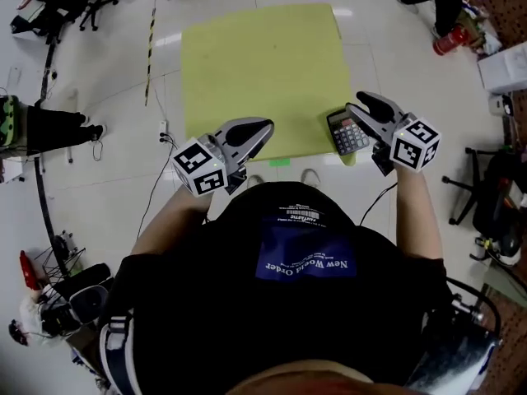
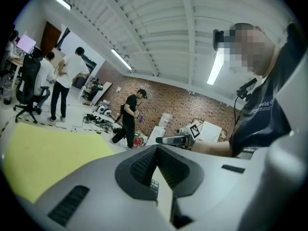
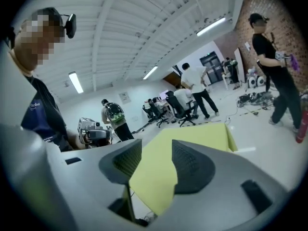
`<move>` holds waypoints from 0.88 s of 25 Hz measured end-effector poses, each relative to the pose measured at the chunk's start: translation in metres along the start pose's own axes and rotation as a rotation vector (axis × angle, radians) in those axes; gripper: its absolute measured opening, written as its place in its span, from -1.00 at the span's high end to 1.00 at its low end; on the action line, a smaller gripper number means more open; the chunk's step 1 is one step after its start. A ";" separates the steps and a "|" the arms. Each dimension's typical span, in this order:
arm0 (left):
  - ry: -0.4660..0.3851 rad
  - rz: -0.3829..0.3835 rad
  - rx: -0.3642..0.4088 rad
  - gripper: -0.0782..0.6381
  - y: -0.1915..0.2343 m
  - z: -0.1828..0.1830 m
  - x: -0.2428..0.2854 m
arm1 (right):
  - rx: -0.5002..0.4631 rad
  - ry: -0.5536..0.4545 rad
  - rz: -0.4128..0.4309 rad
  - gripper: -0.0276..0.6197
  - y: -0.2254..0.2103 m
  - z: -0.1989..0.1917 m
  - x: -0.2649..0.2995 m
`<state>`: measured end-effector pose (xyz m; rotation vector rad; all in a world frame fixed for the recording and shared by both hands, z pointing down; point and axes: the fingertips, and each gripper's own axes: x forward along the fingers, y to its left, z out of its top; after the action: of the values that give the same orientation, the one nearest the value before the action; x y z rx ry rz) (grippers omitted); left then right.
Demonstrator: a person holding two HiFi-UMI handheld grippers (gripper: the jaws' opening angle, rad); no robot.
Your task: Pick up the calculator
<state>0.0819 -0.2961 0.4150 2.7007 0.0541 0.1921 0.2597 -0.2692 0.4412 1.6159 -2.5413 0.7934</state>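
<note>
The dark calculator [image 1: 347, 133] lies flat on the near right corner of the yellow mat [image 1: 263, 72] on the floor. My right gripper [image 1: 360, 105] hovers just above and to the right of it, apart from it. In the right gripper view the right gripper [image 3: 156, 150] stands open, with only the mat [image 3: 192, 138] showing between its pads; the calculator is out of that view. My left gripper [image 1: 262, 130] hangs over the mat's near edge, left of the calculator. Its jaws meet at the tips in the left gripper view, so the left gripper [image 2: 156, 149] is shut and holds nothing.
Cables [image 1: 152, 31] trail over the white floor left of the mat. A red extinguisher [image 1: 449, 39] and a white box [image 1: 502, 68] sit at the far right. Several people [image 3: 195, 88] and office chairs [image 2: 29, 88] stand beyond the mat.
</note>
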 end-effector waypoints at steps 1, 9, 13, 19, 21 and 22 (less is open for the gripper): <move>0.019 -0.016 -0.006 0.76 -0.001 -0.008 0.015 | 0.022 0.013 -0.025 0.38 -0.019 -0.010 -0.009; 0.168 -0.130 -0.046 0.76 -0.018 -0.071 0.114 | 0.282 0.090 -0.052 0.26 -0.130 -0.113 -0.054; 0.203 -0.158 -0.089 0.76 -0.023 -0.092 0.140 | 0.364 0.198 0.012 0.22 -0.156 -0.177 -0.040; 0.217 -0.191 -0.148 0.76 -0.030 -0.121 0.153 | 0.502 0.246 0.158 0.16 -0.159 -0.234 -0.022; 0.216 -0.201 -0.164 0.76 -0.034 -0.126 0.154 | 0.552 0.243 0.237 0.16 -0.148 -0.240 -0.018; 0.216 -0.204 -0.175 0.76 -0.035 -0.129 0.153 | 0.560 0.251 0.259 0.16 -0.143 -0.244 -0.016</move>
<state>0.2148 -0.2000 0.5353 2.4704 0.3580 0.4058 0.3300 -0.1981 0.7059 1.1735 -2.5033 1.7362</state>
